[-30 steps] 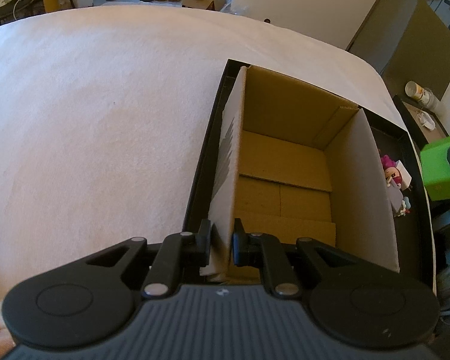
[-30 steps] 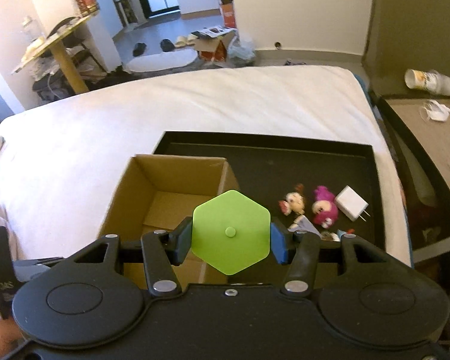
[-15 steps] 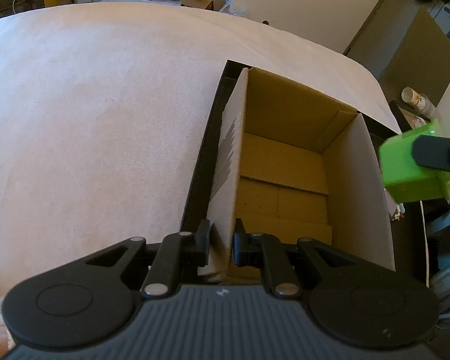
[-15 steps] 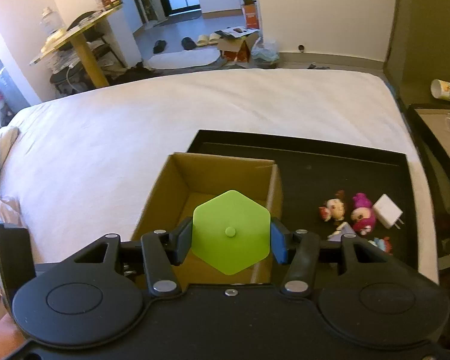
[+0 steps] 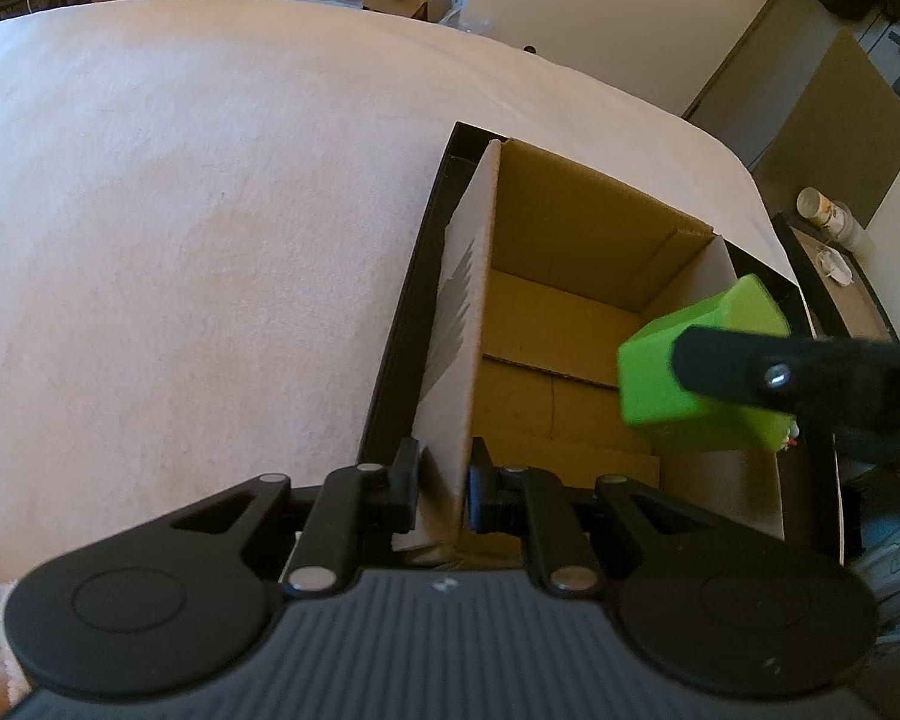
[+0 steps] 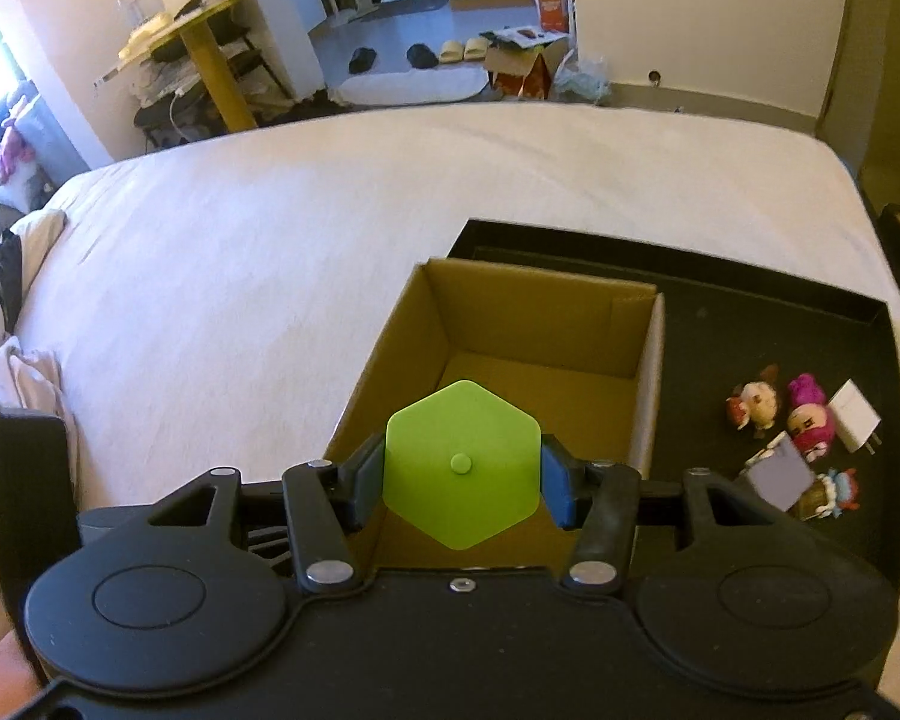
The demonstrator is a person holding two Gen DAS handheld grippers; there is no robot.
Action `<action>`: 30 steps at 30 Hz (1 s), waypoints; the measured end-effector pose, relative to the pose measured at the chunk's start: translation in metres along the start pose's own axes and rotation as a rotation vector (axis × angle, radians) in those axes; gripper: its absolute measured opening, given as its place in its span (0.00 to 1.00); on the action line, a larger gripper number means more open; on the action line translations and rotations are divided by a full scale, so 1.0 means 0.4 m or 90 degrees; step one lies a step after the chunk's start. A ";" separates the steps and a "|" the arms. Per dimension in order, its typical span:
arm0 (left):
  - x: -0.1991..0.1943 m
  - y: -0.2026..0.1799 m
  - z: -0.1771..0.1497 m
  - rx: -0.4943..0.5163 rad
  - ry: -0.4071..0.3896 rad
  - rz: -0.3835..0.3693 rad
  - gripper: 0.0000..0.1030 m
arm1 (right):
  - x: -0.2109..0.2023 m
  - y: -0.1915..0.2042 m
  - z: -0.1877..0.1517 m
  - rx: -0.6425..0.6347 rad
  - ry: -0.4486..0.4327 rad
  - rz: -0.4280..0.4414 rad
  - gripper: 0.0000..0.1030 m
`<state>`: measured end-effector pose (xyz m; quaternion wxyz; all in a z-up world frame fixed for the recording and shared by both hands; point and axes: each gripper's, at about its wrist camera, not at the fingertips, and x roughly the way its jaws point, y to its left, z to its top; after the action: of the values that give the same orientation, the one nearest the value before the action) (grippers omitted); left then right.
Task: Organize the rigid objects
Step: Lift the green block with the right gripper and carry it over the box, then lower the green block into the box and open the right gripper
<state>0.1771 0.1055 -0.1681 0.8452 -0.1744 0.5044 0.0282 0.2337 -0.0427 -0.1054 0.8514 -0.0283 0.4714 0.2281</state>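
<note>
**Green block over the box, nothing stowed yet**

Nearest: left gripper (image 5: 441, 489) is clamped on the near-left wall of the open brown cardboard box (image 5: 570, 324), one pad outside, one inside. It reads as steadying the box.

Right gripper (image 6: 462, 474) is clenched on the lime-green hexagonal plastic block (image 6: 462, 465), a pad on each of two opposite sides. The left wrist view shows the same block (image 5: 684, 372) held in the air above the box's right side, clear of the walls and floor as far as I can tell. In the right wrist view it sits over the near half of the opening.

Box interior: only the bottom flaps are visible, no items inside. It stands in the left end of a shallow black rectangular tray (image 6: 810, 312) on the white bed sheet (image 6: 330, 228).

Farther right on the tray floor, well apart from the box: a brown-haired small figurine (image 6: 756, 408), a magenta-haired small figurine (image 6: 810, 420), a white plug-in charger (image 6: 855, 423), a grey flat square piece (image 6: 783, 477) and a small blue-and-red figurine (image 6: 834, 492), all clustered.

Progress judgement: early. First item is in transit, not released. Left to do: lower and release the block into the box, then probably move the five loose items in one by one. Beyond the bed: floor clutter, irrelevant.
</note>
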 end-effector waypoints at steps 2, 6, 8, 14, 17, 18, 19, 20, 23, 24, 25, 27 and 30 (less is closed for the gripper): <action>0.001 0.003 -0.001 -0.001 0.000 -0.002 0.14 | 0.016 0.002 -0.004 0.004 0.008 -0.001 0.51; 0.002 0.008 -0.001 -0.004 -0.002 -0.005 0.14 | 0.036 0.006 -0.014 0.013 0.021 0.002 0.51; 0.003 0.011 -0.003 -0.008 -0.003 -0.005 0.14 | 0.046 0.003 -0.020 0.022 0.027 0.006 0.51; 0.002 0.012 -0.005 -0.011 -0.004 -0.006 0.14 | 0.079 -0.006 -0.035 0.056 0.038 0.022 0.51; 0.002 0.012 -0.005 -0.011 -0.004 -0.006 0.14 | 0.091 -0.010 -0.039 0.072 0.033 0.025 0.51; 0.002 0.012 -0.005 -0.011 -0.004 -0.006 0.14 | 0.093 -0.013 -0.040 0.077 0.028 0.025 0.51; 0.003 0.013 -0.005 -0.011 -0.004 -0.006 0.14 | 0.095 -0.015 -0.041 0.081 0.025 0.026 0.51; 0.003 0.013 -0.005 -0.011 -0.004 -0.006 0.14 | 0.101 -0.016 -0.038 0.085 0.024 0.027 0.51; 0.003 0.013 -0.005 -0.012 -0.004 -0.006 0.14 | 0.111 -0.022 -0.037 0.100 0.021 0.033 0.51; 0.003 0.013 -0.005 -0.012 -0.004 -0.006 0.14 | 0.111 -0.024 -0.036 0.108 0.016 0.038 0.52; 0.003 0.012 -0.005 -0.013 -0.004 -0.006 0.14 | 0.109 -0.028 -0.036 0.117 0.009 0.046 0.53; 0.004 0.013 -0.003 -0.013 -0.002 -0.006 0.14 | 0.103 -0.035 -0.035 0.138 -0.008 0.066 0.58; 0.004 0.011 -0.002 -0.011 -0.005 -0.005 0.14 | 0.098 -0.039 -0.037 0.141 -0.013 0.070 0.60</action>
<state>0.1763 0.1091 -0.1711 0.8458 -0.1832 0.5001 0.0301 0.2463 -0.0463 -0.1480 0.8402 0.0939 0.4861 0.2213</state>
